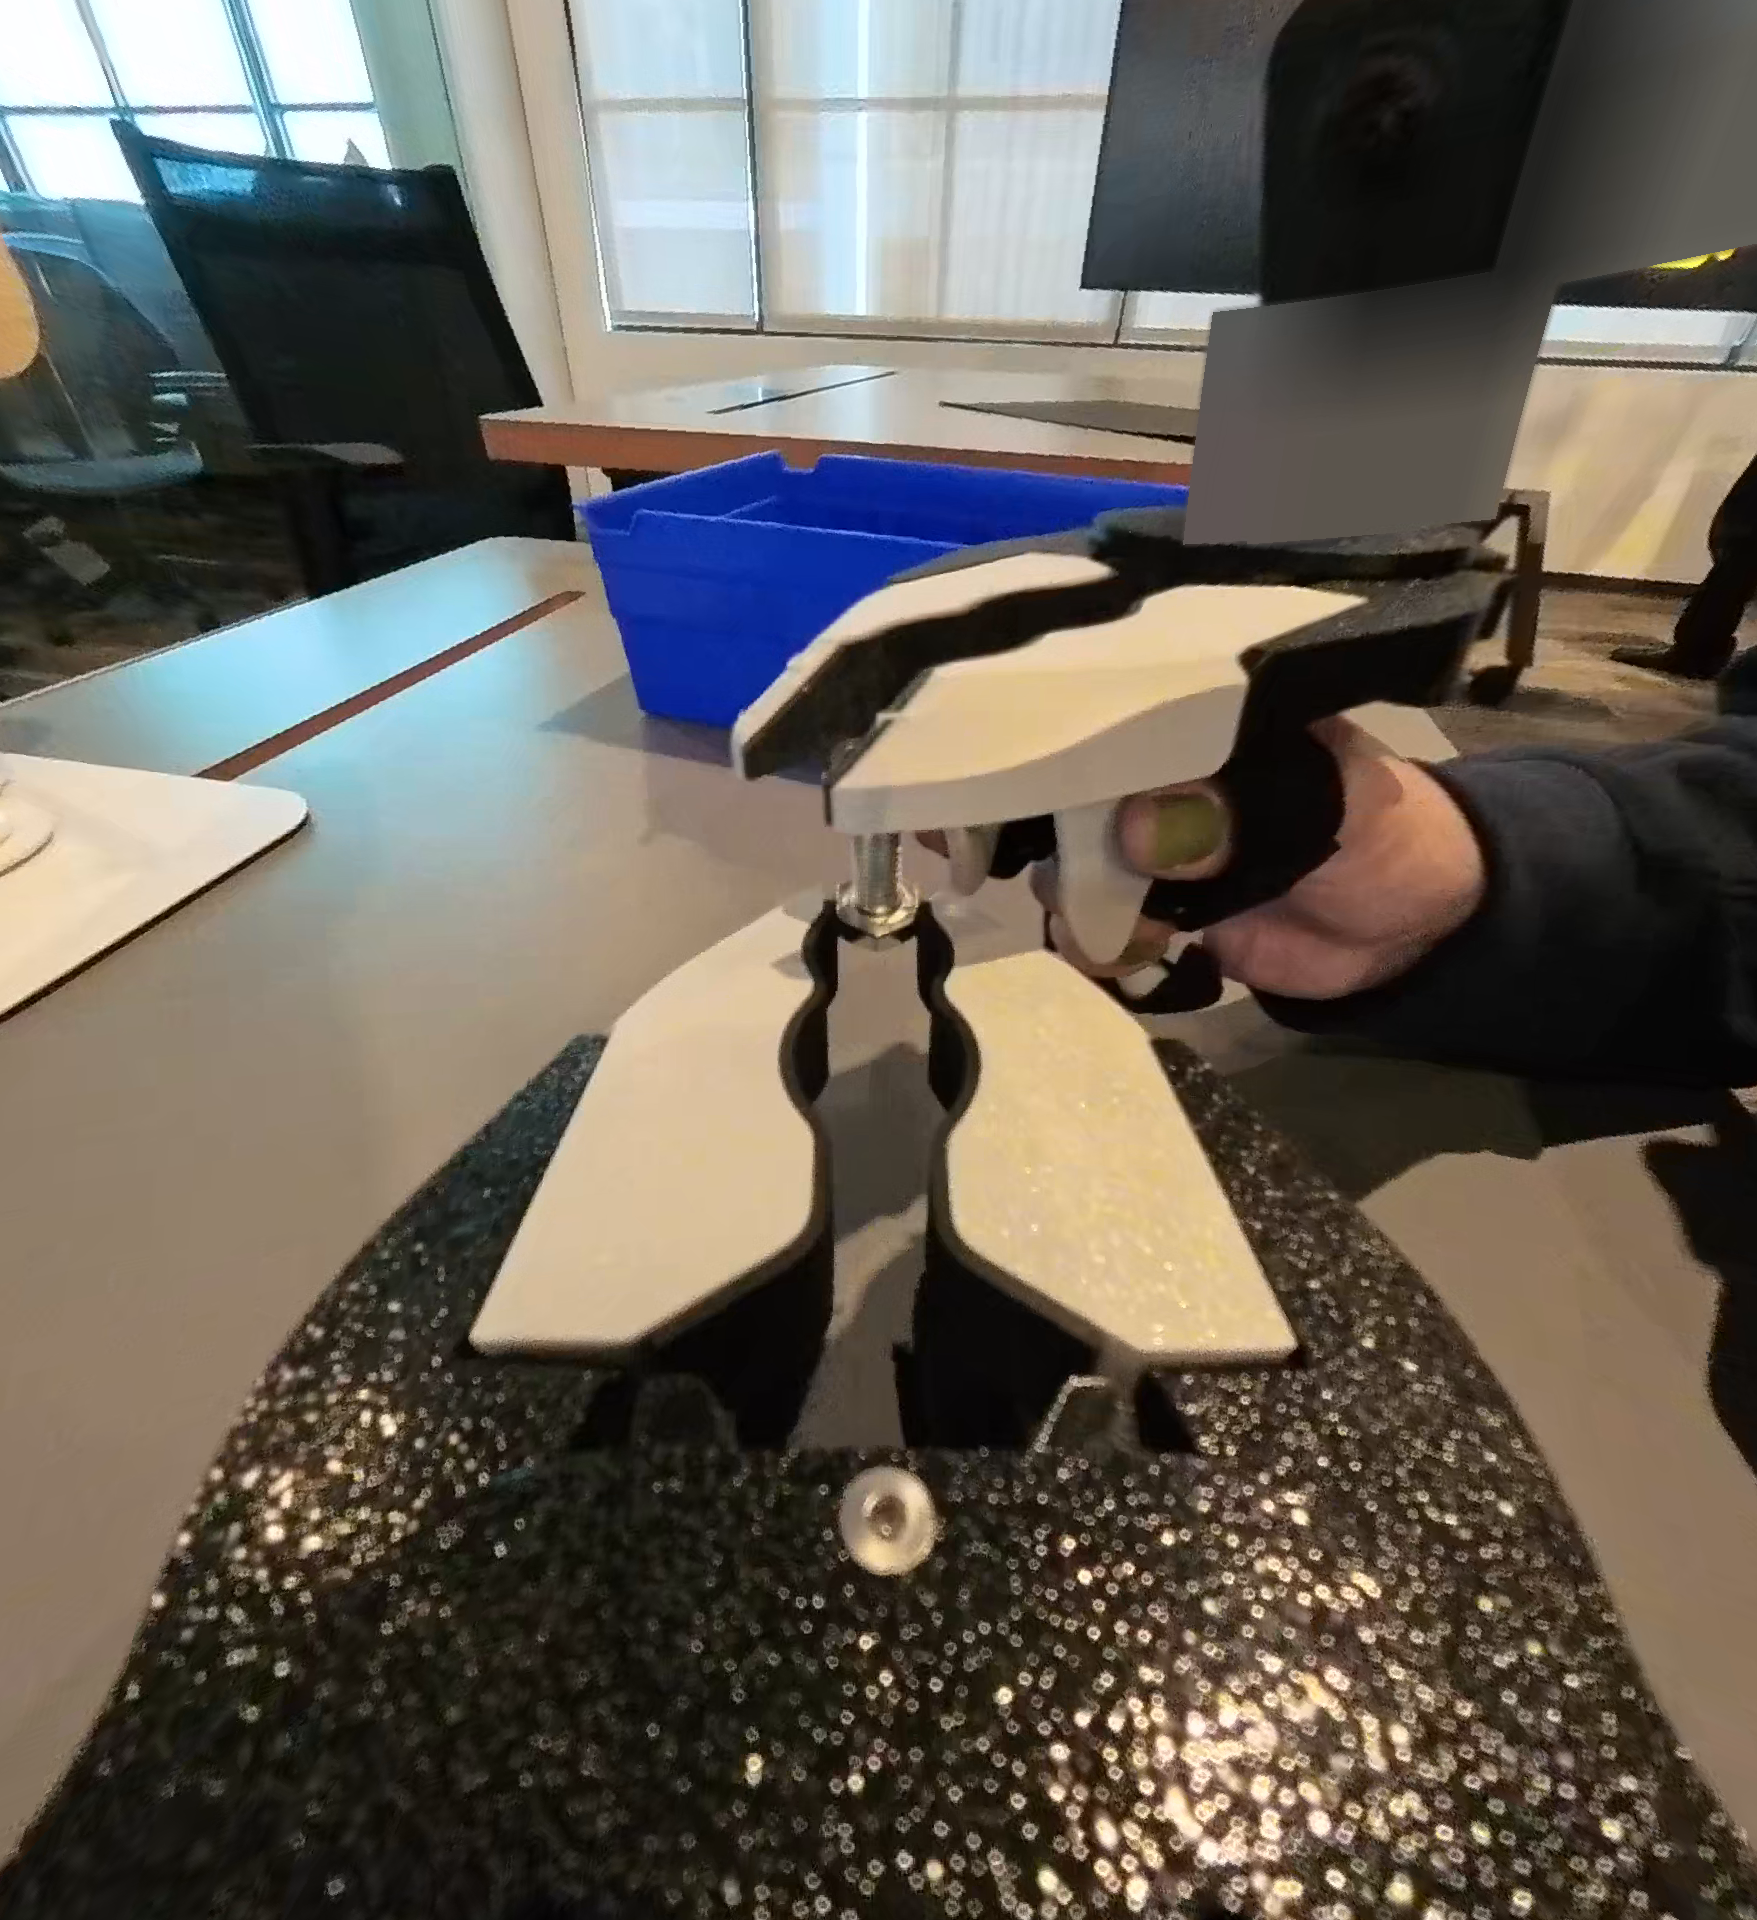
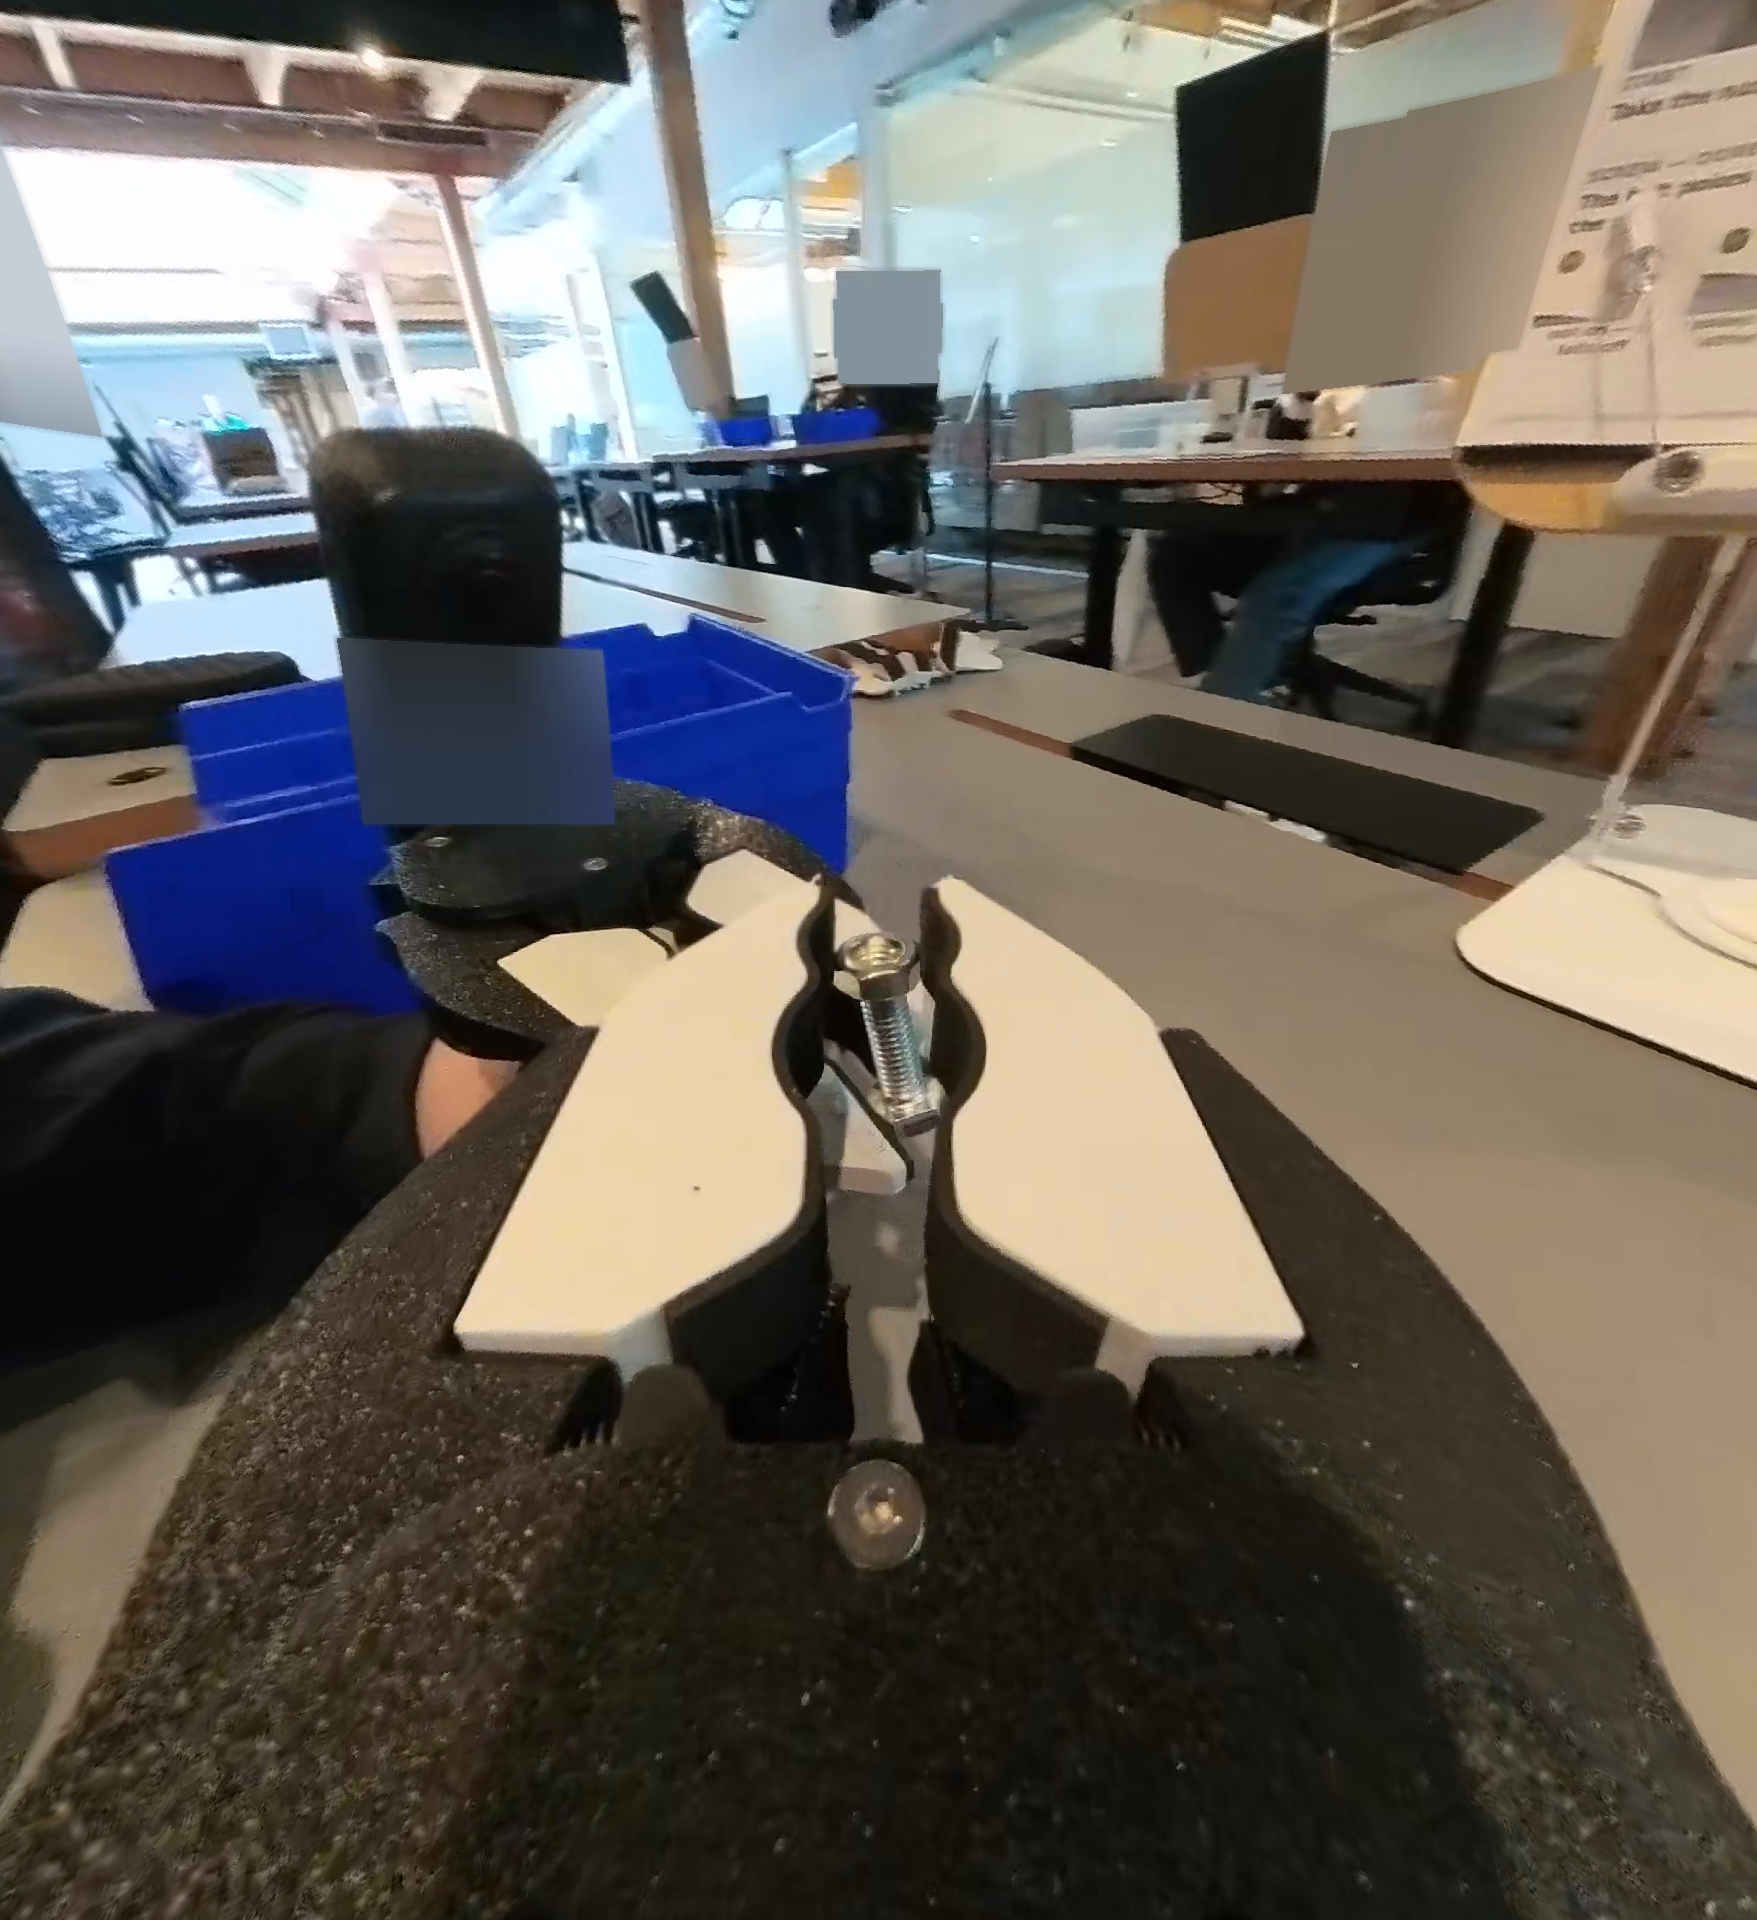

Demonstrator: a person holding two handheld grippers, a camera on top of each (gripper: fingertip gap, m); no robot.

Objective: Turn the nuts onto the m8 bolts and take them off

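A zinc-plated bolt (image 1: pixel 879 871) stands upright between two handheld grippers above a grey bench (image 1: pixel 230 1195). The left wrist view alone shows the person's right hand (image 1: pixel 1341 883) wrapped around the trigger grip, holding the right gripper (image 1: pixel 832 769) level over the bolt, fingers closed on its upper end. The right wrist view alone shows what sits there: a hex nut (image 2: pixel 876 961) pinched between those fingers (image 2: pixel 947 966), the threaded shank running down to the bolt's head. The left gripper (image 1: pixel 874 930) reaches in from below, its narrowly parted fingers (image 1: pixel 820 951) clamped on the head. A blue bin (image 1: pixel 749 592) stands behind, beside a white stand base (image 2: pixel 1632 987).
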